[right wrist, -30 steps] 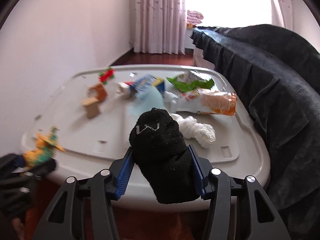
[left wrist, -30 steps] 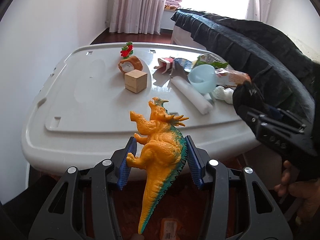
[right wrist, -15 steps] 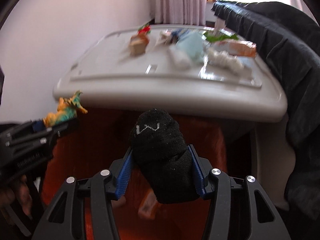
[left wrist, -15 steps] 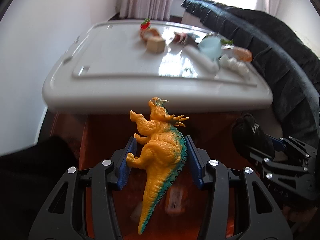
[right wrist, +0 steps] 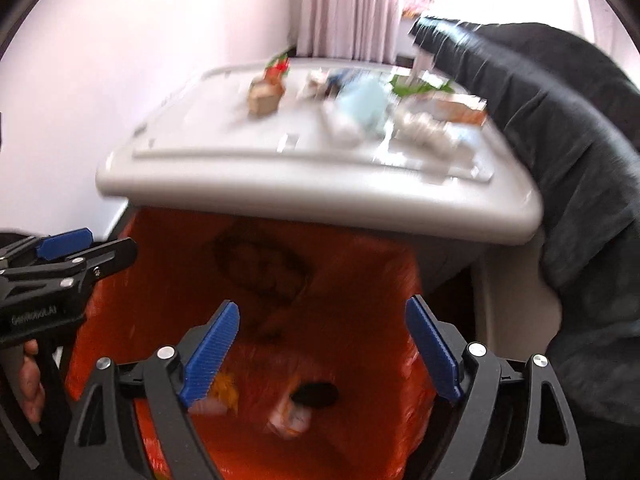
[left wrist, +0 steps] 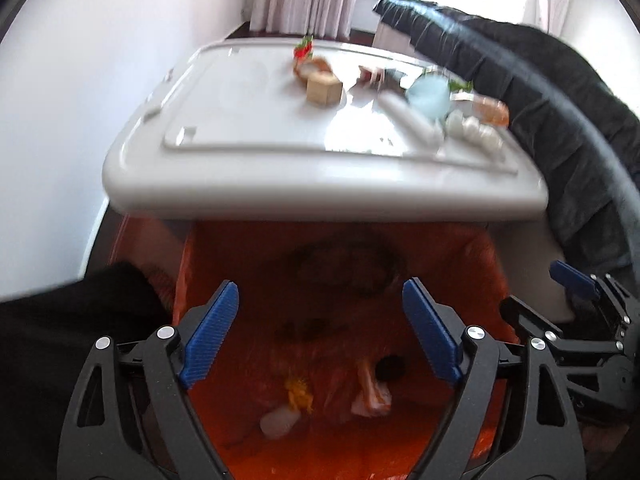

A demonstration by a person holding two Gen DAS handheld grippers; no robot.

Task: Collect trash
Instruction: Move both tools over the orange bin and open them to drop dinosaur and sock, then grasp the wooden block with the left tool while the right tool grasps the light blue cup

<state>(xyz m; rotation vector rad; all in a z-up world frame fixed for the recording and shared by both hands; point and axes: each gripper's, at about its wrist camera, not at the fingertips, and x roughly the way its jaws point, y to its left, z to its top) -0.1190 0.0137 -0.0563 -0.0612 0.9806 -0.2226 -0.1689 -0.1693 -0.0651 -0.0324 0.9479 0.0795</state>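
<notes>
Opening wide over the orange bin bag (left wrist: pixel 472 280), left gripper (left wrist: pixel 320 332) and right gripper (right wrist: pixel 322 344) now hold nothing: toy dinosaur (left wrist: pixel 298 394) and black sock (left wrist: pixel 390 367) have dropped inside, so both are collected.

Both grippers share one build: the left gripper (left wrist: pixel 320 334) and right gripper (right wrist: pixel 322 350) have black angular frames with triangular cutouts, round silver screws at the joints, and ribbed blue pads (left wrist: pixel 210 340). White lettering marks the left gripper's side in the right wrist view.
</notes>
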